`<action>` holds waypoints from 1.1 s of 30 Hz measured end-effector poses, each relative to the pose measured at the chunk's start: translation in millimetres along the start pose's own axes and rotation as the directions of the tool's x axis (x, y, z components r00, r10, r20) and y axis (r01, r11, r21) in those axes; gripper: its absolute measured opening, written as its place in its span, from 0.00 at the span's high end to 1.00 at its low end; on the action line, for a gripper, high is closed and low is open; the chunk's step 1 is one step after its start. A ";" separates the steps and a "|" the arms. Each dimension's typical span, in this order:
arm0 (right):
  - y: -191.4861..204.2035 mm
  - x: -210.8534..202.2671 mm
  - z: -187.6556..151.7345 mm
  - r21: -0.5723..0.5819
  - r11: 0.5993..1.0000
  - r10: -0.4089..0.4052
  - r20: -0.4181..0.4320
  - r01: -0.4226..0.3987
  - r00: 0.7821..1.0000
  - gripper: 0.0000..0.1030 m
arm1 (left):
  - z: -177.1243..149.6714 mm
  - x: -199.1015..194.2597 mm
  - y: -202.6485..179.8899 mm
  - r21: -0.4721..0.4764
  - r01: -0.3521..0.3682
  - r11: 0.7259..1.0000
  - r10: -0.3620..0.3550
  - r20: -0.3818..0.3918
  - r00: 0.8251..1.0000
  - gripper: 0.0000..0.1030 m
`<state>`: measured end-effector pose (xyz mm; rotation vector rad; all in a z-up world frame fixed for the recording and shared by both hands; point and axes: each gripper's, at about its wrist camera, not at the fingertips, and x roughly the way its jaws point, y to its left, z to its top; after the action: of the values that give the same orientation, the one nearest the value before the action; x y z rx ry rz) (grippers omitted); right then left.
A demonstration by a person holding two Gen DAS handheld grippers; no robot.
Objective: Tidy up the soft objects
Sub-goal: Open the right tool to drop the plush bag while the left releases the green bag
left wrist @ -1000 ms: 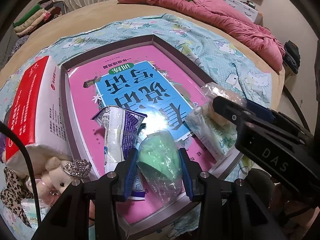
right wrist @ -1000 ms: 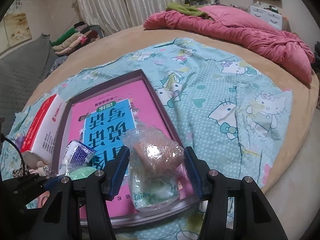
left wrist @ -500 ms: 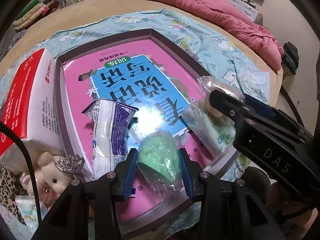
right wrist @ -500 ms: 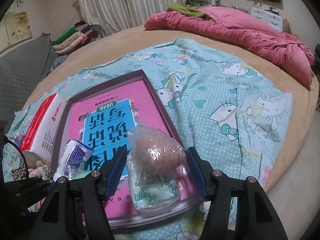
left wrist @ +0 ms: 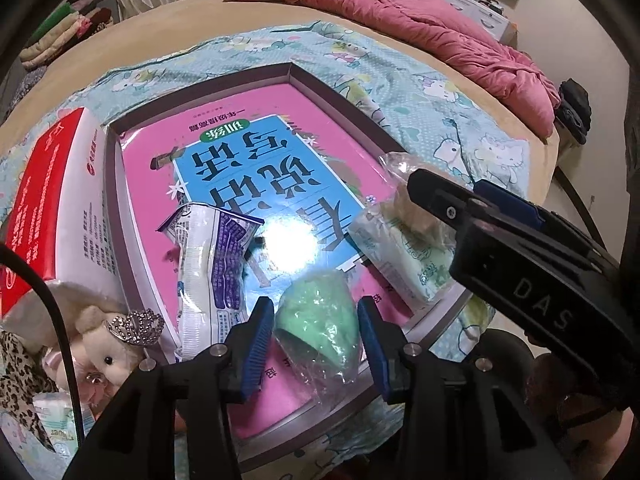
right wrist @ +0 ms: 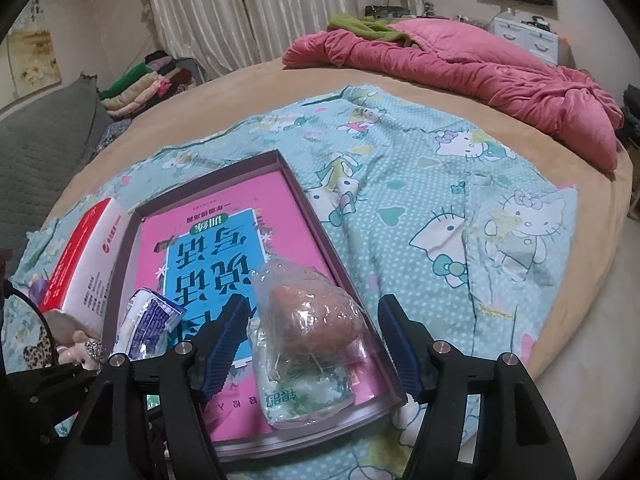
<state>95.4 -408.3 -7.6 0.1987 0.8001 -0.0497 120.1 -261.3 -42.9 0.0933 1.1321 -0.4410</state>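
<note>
A green soft piece in clear wrap (left wrist: 320, 332) lies at the near end of the dark-rimmed tray (left wrist: 352, 100). My left gripper (left wrist: 315, 316) holds it, blue pads touching both its sides while the jaws begin opening. A brown soft piece in a clear bag (right wrist: 312, 320) rests on a green-white tissue pack (right wrist: 304, 396) at the tray's near right corner. My right gripper (right wrist: 312, 308) straddles it, jaws opening, with a gap between each pad and the bag. A white-and-purple packet (left wrist: 212, 264) lies on the pink book cover inside the tray.
A red-and-white tissue box (left wrist: 52, 200) stands against the tray's left side. A crowned plush toy (left wrist: 108, 340) and leopard cloth (left wrist: 20, 380) lie near it. A pink quilt (right wrist: 460, 56) covers the far bed; folded clothes (right wrist: 136, 88) are stacked far left.
The right gripper's jaws have spread apart and come off the bagged brown piece, which stays on the tissue pack. The left gripper still frames the green piece, its jaws barely wider.
</note>
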 end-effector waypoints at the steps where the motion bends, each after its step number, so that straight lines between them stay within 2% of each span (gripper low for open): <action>1: -0.2 -0.5 0.2 0.001 1.000 -0.001 0.003 0.001 1.000 0.32 | 0.0 -0.6 0.0 0.001 0.000 1.000 0.000 0.001 1.000 0.57; 8: -0.3 -2.5 0.6 0.008 1.000 -0.003 0.015 0.003 1.000 0.29 | 0.4 -6.9 -1.5 0.004 -0.010 1.000 0.010 0.007 1.000 0.50; 33: -3.7 -18.3 6.3 0.029 1.000 -0.004 0.101 0.001 0.995 0.25 | -6.7 -47.6 2.5 0.007 -0.037 0.999 0.036 0.077 0.996 0.38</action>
<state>86.7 -413.7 9.2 0.2212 0.6995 -0.0731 98.7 -243.1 -3.8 0.1031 1.0518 -0.4136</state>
